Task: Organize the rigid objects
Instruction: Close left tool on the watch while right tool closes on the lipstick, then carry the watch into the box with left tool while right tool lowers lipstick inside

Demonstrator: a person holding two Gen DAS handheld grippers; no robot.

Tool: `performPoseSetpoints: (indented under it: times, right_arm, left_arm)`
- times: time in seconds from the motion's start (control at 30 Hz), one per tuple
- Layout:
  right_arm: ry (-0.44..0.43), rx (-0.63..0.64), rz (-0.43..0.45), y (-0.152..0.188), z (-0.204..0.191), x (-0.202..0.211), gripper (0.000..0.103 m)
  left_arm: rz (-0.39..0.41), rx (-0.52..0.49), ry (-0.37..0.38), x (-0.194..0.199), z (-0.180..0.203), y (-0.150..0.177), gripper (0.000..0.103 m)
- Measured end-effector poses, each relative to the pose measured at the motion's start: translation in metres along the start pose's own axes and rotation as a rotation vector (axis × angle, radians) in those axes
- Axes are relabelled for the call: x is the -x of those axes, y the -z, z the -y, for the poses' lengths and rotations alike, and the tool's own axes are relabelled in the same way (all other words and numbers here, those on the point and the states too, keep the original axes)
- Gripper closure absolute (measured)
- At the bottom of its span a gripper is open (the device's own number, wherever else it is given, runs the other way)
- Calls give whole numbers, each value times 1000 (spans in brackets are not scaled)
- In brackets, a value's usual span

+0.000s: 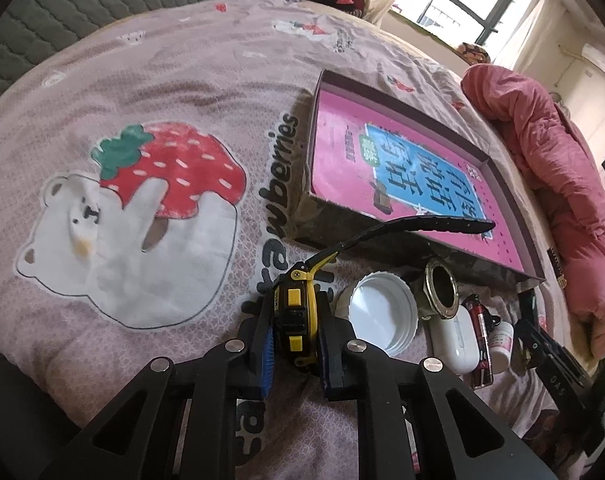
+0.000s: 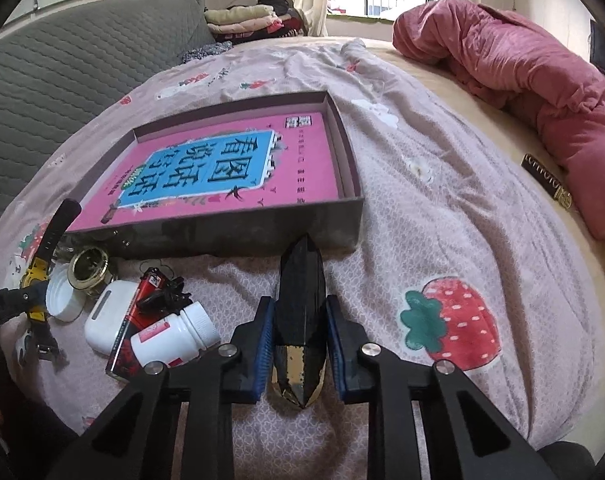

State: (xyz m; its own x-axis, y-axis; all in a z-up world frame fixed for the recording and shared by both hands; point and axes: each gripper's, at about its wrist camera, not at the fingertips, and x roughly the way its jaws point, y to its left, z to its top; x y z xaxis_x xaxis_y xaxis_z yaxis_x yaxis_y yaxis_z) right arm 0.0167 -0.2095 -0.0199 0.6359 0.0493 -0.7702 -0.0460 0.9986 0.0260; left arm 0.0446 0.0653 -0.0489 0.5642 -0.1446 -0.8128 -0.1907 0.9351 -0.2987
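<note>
My left gripper point(image 1: 294, 320) is shut on a yellow and black watch point(image 1: 296, 312); its black strap reaches over the near wall of the shallow grey box point(image 1: 362, 224). The box holds a pink book point(image 1: 382, 160) and also shows in the right wrist view point(image 2: 262, 220). My right gripper point(image 2: 300, 332) is shut on a black faceted case with gold wear point(image 2: 300, 320), its tip just short of the box's near wall. The watch point(image 2: 36, 276) and left gripper show at the left edge of the right wrist view.
In front of the box lie a white lid point(image 1: 382, 316), a brass fitting point(image 1: 440, 284), a white earbud case point(image 2: 106, 316), a red lighter point(image 2: 142, 300), a black clip point(image 2: 164, 298) and a white pill bottle point(image 2: 174, 338). A pink quilt point(image 2: 522, 72) lies at right.
</note>
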Motion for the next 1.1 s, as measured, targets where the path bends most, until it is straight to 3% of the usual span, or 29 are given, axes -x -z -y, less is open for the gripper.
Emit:
performPoseSetpoints:
  times: [0.67,1.1]
  right_arm:
    - [-71,56,133,-11,-17,28,78]
    - [-104,56,195,-22,-16,34,78]
  left_arm:
    - [134,-54,4,42,12,1,86]
    - [213,-96,2,44,39,-20,86]
